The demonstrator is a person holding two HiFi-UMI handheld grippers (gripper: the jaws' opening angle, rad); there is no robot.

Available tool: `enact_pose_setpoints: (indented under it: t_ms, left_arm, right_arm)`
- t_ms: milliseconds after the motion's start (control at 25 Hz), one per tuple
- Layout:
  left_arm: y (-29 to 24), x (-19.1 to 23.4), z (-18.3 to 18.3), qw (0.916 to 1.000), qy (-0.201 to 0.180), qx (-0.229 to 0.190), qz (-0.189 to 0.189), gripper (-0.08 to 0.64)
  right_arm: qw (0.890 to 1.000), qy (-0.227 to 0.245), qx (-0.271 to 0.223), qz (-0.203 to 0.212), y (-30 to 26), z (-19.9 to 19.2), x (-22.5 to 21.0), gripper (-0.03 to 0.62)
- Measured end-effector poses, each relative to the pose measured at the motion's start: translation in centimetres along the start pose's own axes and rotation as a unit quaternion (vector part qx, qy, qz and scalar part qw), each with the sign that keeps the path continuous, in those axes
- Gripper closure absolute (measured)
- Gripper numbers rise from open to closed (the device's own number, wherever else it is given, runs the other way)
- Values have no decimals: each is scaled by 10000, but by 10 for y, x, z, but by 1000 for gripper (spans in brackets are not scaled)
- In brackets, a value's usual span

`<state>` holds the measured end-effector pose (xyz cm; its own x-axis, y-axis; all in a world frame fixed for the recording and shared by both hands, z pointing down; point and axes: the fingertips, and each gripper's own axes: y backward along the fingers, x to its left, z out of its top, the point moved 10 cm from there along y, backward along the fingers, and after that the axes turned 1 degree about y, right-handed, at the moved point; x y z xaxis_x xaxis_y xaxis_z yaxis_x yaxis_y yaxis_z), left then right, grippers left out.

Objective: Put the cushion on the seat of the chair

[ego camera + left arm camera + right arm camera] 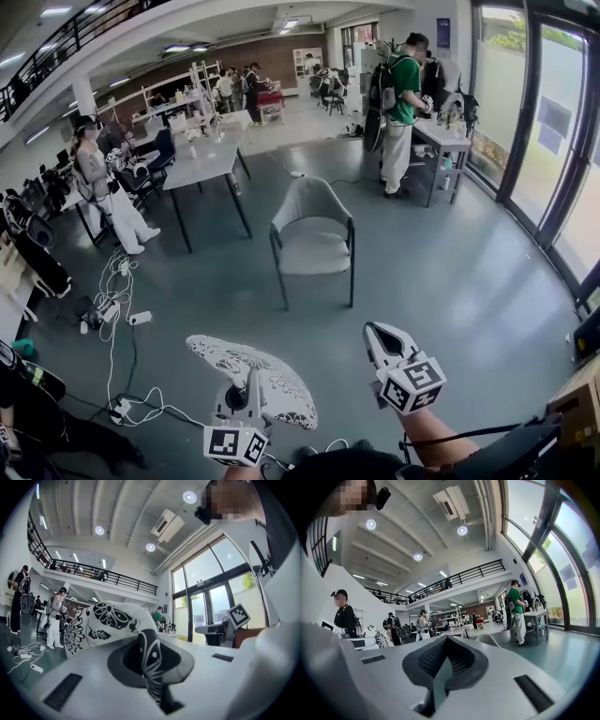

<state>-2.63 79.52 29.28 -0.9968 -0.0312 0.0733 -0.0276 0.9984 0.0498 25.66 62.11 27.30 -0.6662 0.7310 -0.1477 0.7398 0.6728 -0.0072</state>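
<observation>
Cushion (251, 375) was clamped in left gripper (246, 394), well short of chair (312, 202). Seat (314, 253) was bare. Right gripper (382, 339) was closed, empty, also short of chair. Carry and placing not yet done.

Open grey floor (412, 281) lies wide in front of the chair (314, 202) and to its right, and the seat (314, 253) faces that room with the backrest closing its far side. A tabletop (202, 167) on dark legs stands just left of it; cables (114, 281) trail across the floor further left
</observation>
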Motion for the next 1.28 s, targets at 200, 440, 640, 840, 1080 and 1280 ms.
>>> enact_pose_setpoints:
  t_ms: [200, 440, 640, 840, 1080, 1280]
  left_arm:
    - [1, 18, -1, 10000, 30, 51, -52, 541]
    - [3, 42, -3, 9998, 5, 14, -197, 541]
    - [9, 68, -3, 9995, -22, -68, -313, 541]
    - [7, 82, -2, 9992, -68, -58, -379, 541]
    - [-10, 94, -4, 9994, -51, -18, -350, 541]
    - [-42, 92, -1, 9995, -54, 4, -320, 541]
  right_arm:
    - [10000, -1, 39, 0, -11, -2, 14, 583]
    - [10000, 71, 1, -44, -24, -5, 33, 582]
    - [9999, 67, -28, -147, -35, -13, 55, 581]
    - [9998, 47, -17, -215, -44, -17, 61, 581]
    - [9998, 70, -47, -201, -67, -15, 53, 582]
    - [9999, 10, -73, -126, -93, -11, 29, 581]
